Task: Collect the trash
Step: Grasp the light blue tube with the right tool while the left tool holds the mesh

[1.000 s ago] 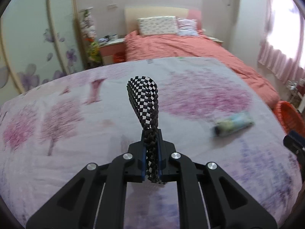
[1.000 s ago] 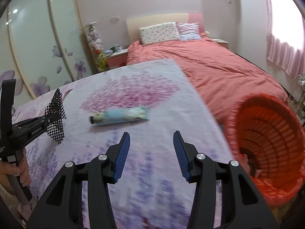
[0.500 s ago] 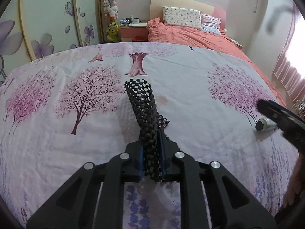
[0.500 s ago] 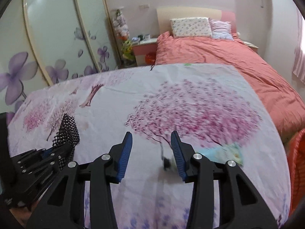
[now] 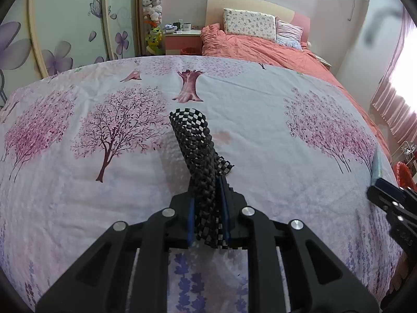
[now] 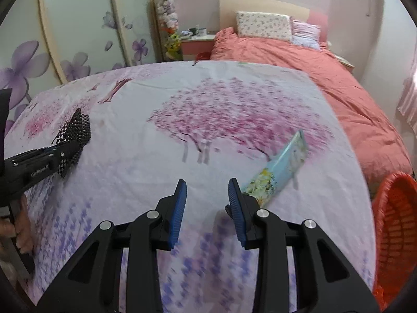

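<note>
My left gripper is shut on a black-and-white checkered mesh strip that sticks up and forward over the floral sheet; it also shows in the right wrist view, at the left. My right gripper is open and empty, low over the sheet. A light blue floral tube lies on the sheet just right of my right finger, its dark cap end beside that finger. In the left wrist view only a sliver of the tube shows at the far right, by the right gripper's tip.
An orange-red mesh basket stands off the sheet's right edge. Beyond the floral sheet is a bed with a coral duvet and pillows. A pink nightstand and flowered wardrobe doors are at the back left.
The right gripper has swung right and closed in on the tube, which now lies beside its right finger. The left gripper has barely moved and still grips the mesh strip.
</note>
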Tool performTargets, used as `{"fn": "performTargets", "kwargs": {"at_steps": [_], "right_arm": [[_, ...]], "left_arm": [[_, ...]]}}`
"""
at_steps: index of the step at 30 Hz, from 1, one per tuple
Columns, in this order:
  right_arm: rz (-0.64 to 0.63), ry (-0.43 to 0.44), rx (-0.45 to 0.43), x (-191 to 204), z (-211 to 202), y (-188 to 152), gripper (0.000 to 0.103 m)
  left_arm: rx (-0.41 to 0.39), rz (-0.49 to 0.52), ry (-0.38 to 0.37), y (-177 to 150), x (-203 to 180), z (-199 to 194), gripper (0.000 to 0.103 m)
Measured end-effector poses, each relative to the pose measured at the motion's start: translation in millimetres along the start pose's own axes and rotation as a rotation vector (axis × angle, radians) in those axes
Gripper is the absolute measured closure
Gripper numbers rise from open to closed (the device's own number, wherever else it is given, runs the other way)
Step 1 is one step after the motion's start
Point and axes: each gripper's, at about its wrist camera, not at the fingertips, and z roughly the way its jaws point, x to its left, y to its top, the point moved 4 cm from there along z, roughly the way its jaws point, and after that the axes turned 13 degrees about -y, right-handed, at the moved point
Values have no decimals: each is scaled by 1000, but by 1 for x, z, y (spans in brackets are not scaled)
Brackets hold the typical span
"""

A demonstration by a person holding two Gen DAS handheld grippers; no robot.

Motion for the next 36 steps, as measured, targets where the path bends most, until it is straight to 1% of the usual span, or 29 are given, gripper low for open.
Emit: {"fn": "performTargets", "kwargs": {"at_steps": [3, 4, 7, 11, 15, 17, 19, 21, 26, 28, 29, 30, 31, 33, 34, 36], "right_arm": [[78, 17, -47, -14, -9, 2, 68], [113, 18, -64, -20, -12, 3, 66], [194, 6, -92, -36, -14, 5, 51], [244, -67, -94, -53, -7, 7, 50], [313, -78, -116, -74, -11, 6, 50], [336, -101, -126, -83, -13, 6, 50], [346, -97, -100, -89, -11, 3, 50], [354, -69, -67, -89, -5, -1, 50], [307, -54, -8, -67, 10, -10, 50], [290, -65, 11, -59, 15, -12, 52], [273, -86, 22, -55, 18, -12, 52], [268, -92, 25, -54, 17, -13, 58], [262, -101, 25, -55, 18, -12, 66], [241, -104, 17, -56, 17, -11, 70], [234, -98, 14, -57, 17, -12, 73], [209, -33, 8, -57, 17, -12, 74]], "left_arm": [[0, 0, 0, 0, 0, 0, 85], [0, -1, -1, 0, 0, 0, 85], [0, -3, -4, 0, 0, -1, 85], [-1, -6, -6, 1, -1, 1, 85], [-2, -10, -12, 1, 0, 2, 85], [-2, -10, -12, 1, 0, 2, 85], [-1, -9, -12, 1, 0, 2, 85], [-1, -9, -12, 1, 0, 2, 85], [-2, -10, -13, 1, 1, 1, 85], [-1, -9, -12, 1, 1, 2, 85], [-1, -9, -12, 1, 1, 2, 85], [-2, -10, -13, 1, 1, 1, 85], [-2, -10, -14, 1, 1, 1, 85], [-2, -11, -14, 1, 1, 1, 85], [-2, -11, -14, 1, 1, 2, 85], [-2, -10, -13, 0, 1, 1, 85]]}}
